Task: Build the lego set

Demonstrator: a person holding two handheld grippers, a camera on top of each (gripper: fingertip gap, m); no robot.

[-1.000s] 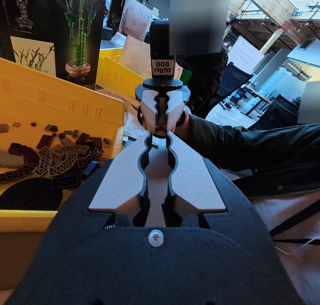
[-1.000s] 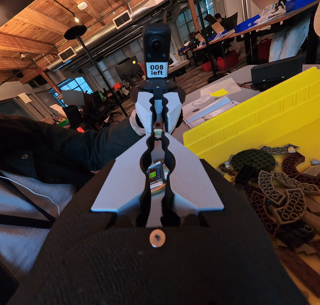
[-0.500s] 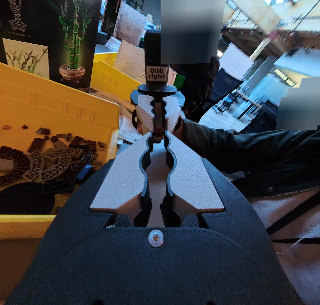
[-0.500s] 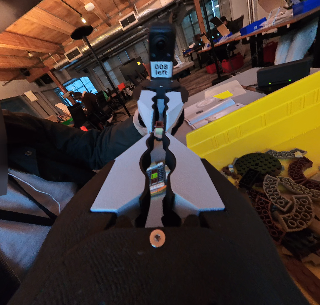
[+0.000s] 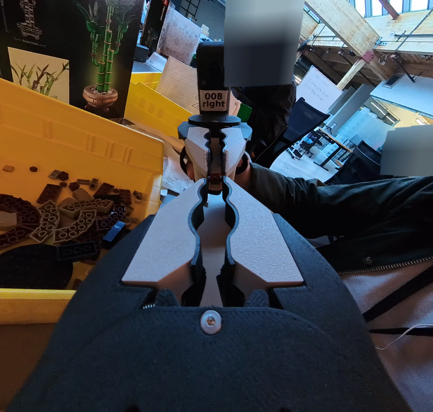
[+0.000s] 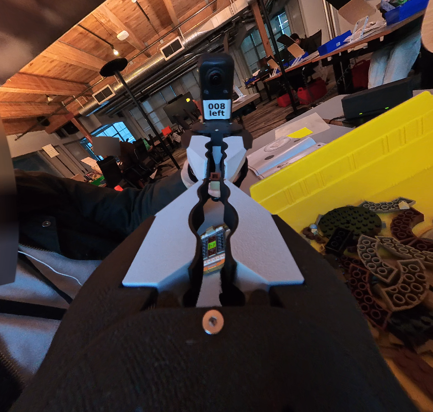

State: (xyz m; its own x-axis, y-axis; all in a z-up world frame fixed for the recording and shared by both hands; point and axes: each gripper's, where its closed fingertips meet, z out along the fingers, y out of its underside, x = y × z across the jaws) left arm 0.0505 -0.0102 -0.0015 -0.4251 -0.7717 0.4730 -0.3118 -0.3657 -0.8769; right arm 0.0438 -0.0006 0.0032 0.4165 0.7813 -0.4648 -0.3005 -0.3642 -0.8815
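Two grippers meet tip to tip in front of me, above the near edge of the yellow bin (image 5: 82, 143). My left gripper (image 5: 214, 183) has its jaws drawn in around a small tan brick (image 6: 214, 186), and my right gripper (image 6: 214, 180) pinches a small reddish-brown brick (image 5: 214, 175); the two bricks touch, the brown one pressed against the tan one, right where the four fingertips come together.

One partly built model (image 6: 213, 248) shows through the gap between my right gripper's fingers, lower down, with grey studs, one green tile and an orange band.

Inside the bin I count one large black round plate (image 5: 30, 267), one dark blue brick (image 5: 114, 231) standing tilted beside it, and a heap of grey and dark brown curved pieces (image 5: 70, 222) too tangled for me to count. One set box (image 5: 70, 37) with a bamboo picture stands behind the bin's far wall.
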